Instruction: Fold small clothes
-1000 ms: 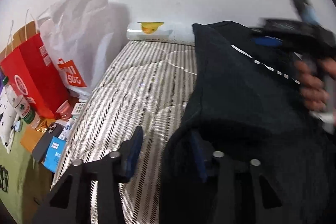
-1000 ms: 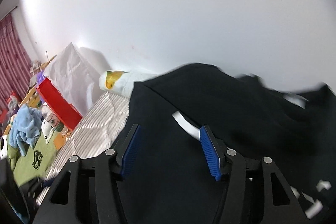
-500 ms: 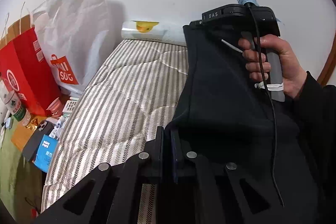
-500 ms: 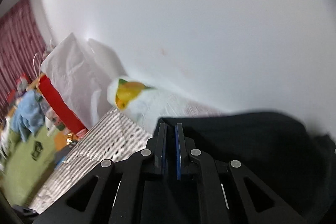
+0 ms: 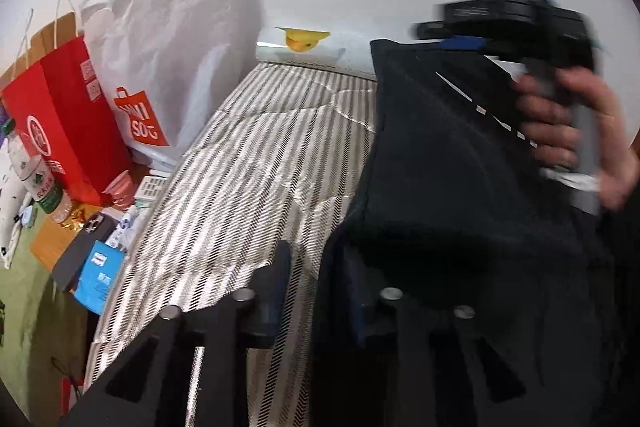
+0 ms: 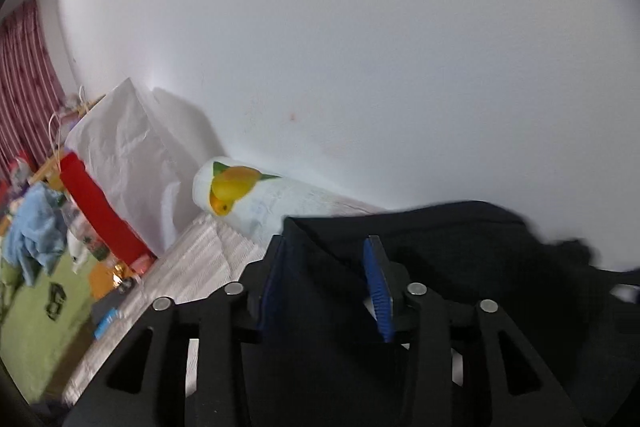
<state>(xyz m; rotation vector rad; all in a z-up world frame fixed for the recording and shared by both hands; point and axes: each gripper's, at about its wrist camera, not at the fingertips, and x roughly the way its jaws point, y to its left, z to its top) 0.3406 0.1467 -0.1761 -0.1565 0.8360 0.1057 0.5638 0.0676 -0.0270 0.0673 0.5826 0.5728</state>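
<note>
Item: dark garment [image 5: 448,163] — black cloth with a thin white stripe, held up off the striped bed [image 5: 248,163] and hanging in front of both cameras.

Left claw [image 5: 316,287]: fingers apart at a medium gap; the garment's lower edge drapes over the right-hand finger and hides its pad. Whether any cloth is caught, I cannot tell; it looks released.

Right claw [image 6: 326,283]: fingers parted, a fold of the garment lying between the two blue pads [image 6: 378,287], not pinched. In the left view it sits blurred at the garment's top edge.

Step, as judged: between grasps — cloth lifted, no fold laid down yet.

Next move calls for: both claws closing on an edge or corner, then spreading the garment flat on the bed.

Surroundings: red bag [image 5: 64,119], white bag [image 5: 160,67], fruit-print roll [image 6: 240,195] by the wall.
</note>
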